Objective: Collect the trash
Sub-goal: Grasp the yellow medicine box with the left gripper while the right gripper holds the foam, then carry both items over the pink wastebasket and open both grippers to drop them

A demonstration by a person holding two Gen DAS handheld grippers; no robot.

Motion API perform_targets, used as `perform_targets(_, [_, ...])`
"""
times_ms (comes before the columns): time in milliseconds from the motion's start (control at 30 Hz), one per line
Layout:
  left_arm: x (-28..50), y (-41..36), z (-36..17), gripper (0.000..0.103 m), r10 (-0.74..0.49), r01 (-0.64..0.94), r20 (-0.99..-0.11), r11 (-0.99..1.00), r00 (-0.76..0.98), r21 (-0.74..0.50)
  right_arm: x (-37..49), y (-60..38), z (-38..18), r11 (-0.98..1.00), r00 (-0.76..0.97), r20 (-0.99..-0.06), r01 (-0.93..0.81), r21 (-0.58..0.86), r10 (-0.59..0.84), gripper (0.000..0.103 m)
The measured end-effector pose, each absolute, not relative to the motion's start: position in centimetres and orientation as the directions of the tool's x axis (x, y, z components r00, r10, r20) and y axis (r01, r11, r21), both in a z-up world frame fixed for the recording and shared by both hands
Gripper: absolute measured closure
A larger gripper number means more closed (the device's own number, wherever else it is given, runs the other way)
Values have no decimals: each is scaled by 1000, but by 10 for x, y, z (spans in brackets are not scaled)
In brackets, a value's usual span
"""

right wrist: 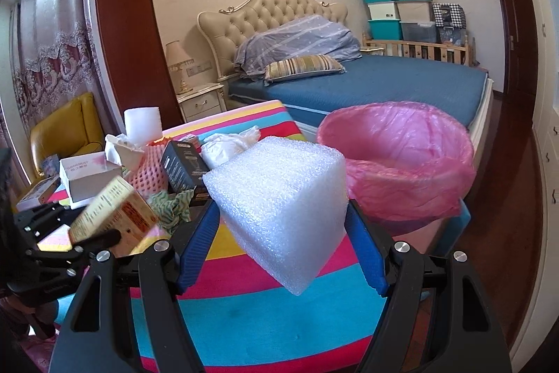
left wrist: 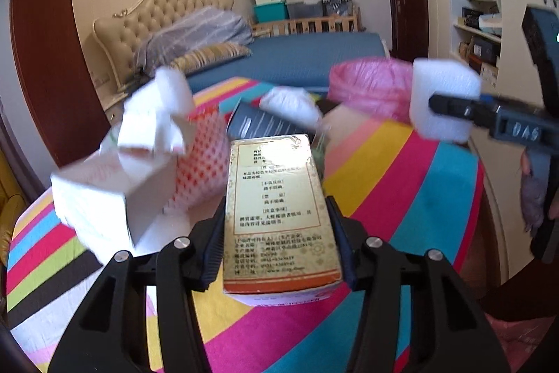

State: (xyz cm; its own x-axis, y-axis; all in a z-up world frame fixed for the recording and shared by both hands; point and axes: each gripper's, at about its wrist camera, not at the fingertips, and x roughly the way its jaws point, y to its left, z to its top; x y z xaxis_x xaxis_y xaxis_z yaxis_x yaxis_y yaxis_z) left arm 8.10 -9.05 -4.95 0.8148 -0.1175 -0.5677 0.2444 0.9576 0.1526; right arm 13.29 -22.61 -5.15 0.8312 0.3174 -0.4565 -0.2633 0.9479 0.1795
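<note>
My left gripper (left wrist: 276, 226) is shut on a gold medicine box (left wrist: 279, 208) with printed text, held above the striped table (left wrist: 401, 184). It also shows in the right wrist view (right wrist: 115, 215), at the left. My right gripper (right wrist: 283, 219) is shut on a white foam block (right wrist: 279, 201), held above the table, left of the bin with a pink bag (right wrist: 398, 159). In the left wrist view the foam block (left wrist: 443, 97) and the pink-bagged bin (left wrist: 370, 86) are at the far right.
More trash lies on the table: a white tissue box (left wrist: 104, 198), pink foam netting (left wrist: 199, 163), a dark box (right wrist: 181, 166), a white plastic bag (right wrist: 230, 142), green cloth (right wrist: 171, 205). A bed (right wrist: 367, 79) stands behind the table and a cabinet on the right.
</note>
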Motion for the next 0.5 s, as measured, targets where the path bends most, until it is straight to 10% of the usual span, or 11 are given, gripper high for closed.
perform_targets(500, [157,-164,-18,52,-274,367,-500,925,821,96,164,-256,-35,992,878,-469,-125,-29,97,33])
